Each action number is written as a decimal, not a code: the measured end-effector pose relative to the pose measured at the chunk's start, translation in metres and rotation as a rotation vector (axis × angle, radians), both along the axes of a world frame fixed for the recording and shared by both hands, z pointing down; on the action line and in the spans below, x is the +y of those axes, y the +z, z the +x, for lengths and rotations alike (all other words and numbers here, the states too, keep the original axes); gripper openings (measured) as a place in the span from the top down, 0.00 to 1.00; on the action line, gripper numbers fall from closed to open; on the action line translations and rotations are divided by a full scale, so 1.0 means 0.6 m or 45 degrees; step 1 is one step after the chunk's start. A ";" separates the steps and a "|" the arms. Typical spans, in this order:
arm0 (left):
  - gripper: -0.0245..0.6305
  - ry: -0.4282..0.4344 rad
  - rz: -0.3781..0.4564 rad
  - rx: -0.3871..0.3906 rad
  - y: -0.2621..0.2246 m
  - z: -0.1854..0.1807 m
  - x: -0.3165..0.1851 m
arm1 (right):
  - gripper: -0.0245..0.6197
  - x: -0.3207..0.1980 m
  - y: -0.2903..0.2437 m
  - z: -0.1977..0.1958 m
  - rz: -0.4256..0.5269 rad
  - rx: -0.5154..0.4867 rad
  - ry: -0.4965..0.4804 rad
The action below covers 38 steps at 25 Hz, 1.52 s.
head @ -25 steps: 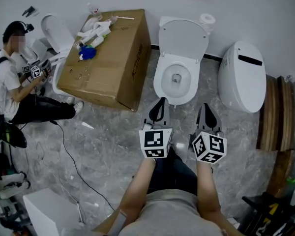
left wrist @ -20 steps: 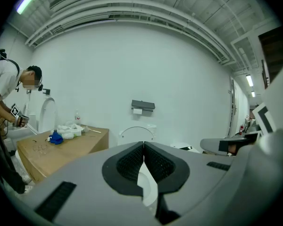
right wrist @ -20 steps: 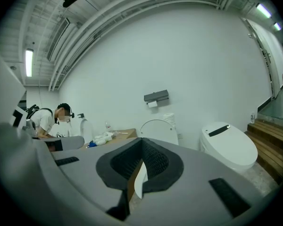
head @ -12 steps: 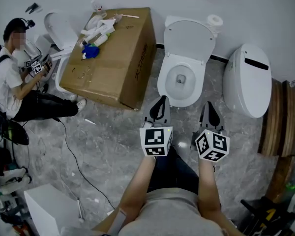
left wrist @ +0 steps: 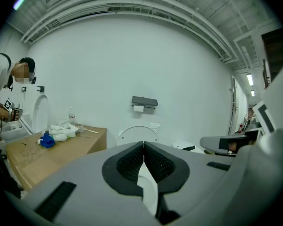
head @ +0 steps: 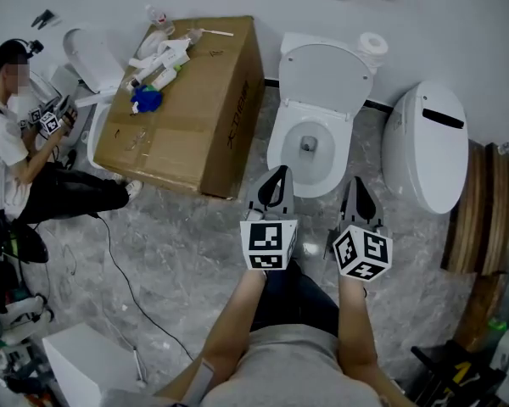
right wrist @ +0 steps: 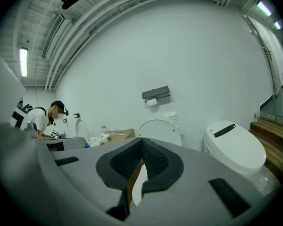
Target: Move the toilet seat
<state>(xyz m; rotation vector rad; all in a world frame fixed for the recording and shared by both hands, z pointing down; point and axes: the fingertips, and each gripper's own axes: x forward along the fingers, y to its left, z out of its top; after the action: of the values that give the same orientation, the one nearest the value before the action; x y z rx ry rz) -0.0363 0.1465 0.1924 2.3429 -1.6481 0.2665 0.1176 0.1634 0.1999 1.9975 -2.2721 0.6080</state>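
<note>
Left tongs (left wrist: 144, 145) hide most of the toilet (left wrist: 134, 134).

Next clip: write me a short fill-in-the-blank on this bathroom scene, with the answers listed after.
1. The lid of the middle toilet stands ___.
2. The left tool and the right tool both have their jaws ___, with nothing between them.
3. In the head view, the cardboard box lies on the middle toilet's ___ side.
4. The other toilet, to the right, has its lid ___.
Missing words: up; shut; left; closed.
</note>
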 end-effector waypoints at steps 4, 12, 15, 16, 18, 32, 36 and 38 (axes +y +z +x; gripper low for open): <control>0.94 0.012 -0.031 0.008 0.014 -0.005 -0.048 | 0.94 -0.044 0.013 0.002 -0.028 0.007 0.023; 0.94 0.044 -0.091 0.002 0.044 -0.024 -0.127 | 0.94 -0.121 0.035 -0.011 -0.075 0.013 0.056; 0.94 0.060 -0.122 -0.001 0.060 -0.033 -0.149 | 0.94 -0.145 0.047 -0.020 -0.095 0.021 0.057; 0.94 0.064 -0.134 -0.001 0.067 -0.038 -0.156 | 0.94 -0.153 0.053 -0.022 -0.102 0.022 0.062; 0.94 0.064 -0.165 0.003 0.085 -0.047 -0.168 | 0.94 -0.166 0.066 -0.026 -0.121 0.021 0.073; 0.94 0.068 -0.284 0.009 0.167 -0.074 -0.207 | 0.94 -0.203 0.119 -0.028 -0.211 0.057 0.102; 0.94 0.055 -0.318 0.025 0.182 -0.070 -0.212 | 0.94 -0.210 0.136 -0.020 -0.245 0.065 0.099; 0.94 0.042 -0.335 0.033 0.189 -0.072 -0.216 | 0.94 -0.216 0.144 -0.019 -0.262 0.062 0.095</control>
<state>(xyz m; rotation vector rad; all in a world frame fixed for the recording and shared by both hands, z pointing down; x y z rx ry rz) -0.0793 0.0172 0.3059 2.1684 -1.4639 0.4295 0.1065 0.0337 0.2865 1.9817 -2.0240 0.7562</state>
